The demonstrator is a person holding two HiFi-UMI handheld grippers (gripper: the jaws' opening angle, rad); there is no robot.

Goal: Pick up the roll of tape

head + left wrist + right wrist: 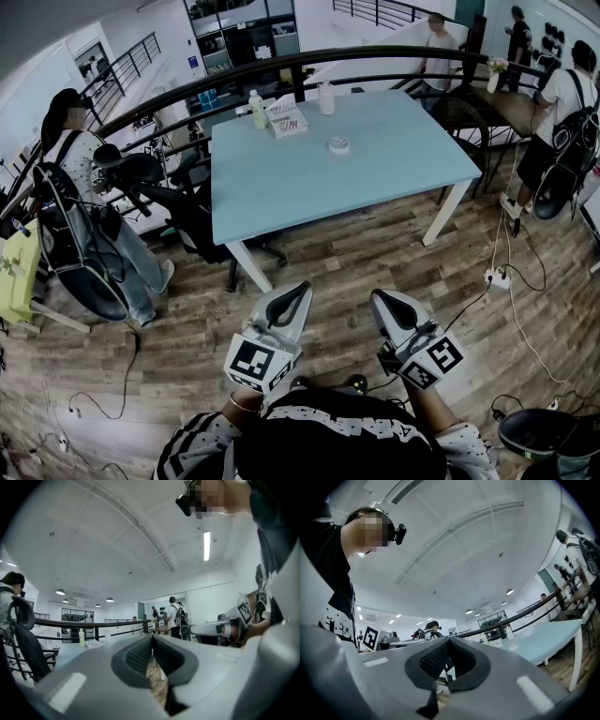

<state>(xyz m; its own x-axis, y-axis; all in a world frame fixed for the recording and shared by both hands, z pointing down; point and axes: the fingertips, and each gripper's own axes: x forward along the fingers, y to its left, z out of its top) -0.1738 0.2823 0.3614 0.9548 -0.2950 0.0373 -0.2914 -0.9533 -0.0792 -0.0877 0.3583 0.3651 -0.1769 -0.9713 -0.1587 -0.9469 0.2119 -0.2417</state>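
Observation:
The roll of tape (338,143) is a small white ring lying flat on the light blue table (281,192), towards its far side. In the right gripper view the roll of tape (513,647) shows small and distant on the table (548,639). Both grippers hang over the wooden floor close to my body, well short of the table. My left gripper (298,292) has its jaws together with nothing between them, and so has my right gripper (382,300). Their closed tips show as the left gripper (152,637) and the right gripper (449,641).
A green bottle (257,110), a printed box (286,119) and a white bottle (326,97) stand at the table's far edge. Office chairs (141,173) and a person (70,141) are at the left, a power strip (497,277) with cables at the right, a railing behind.

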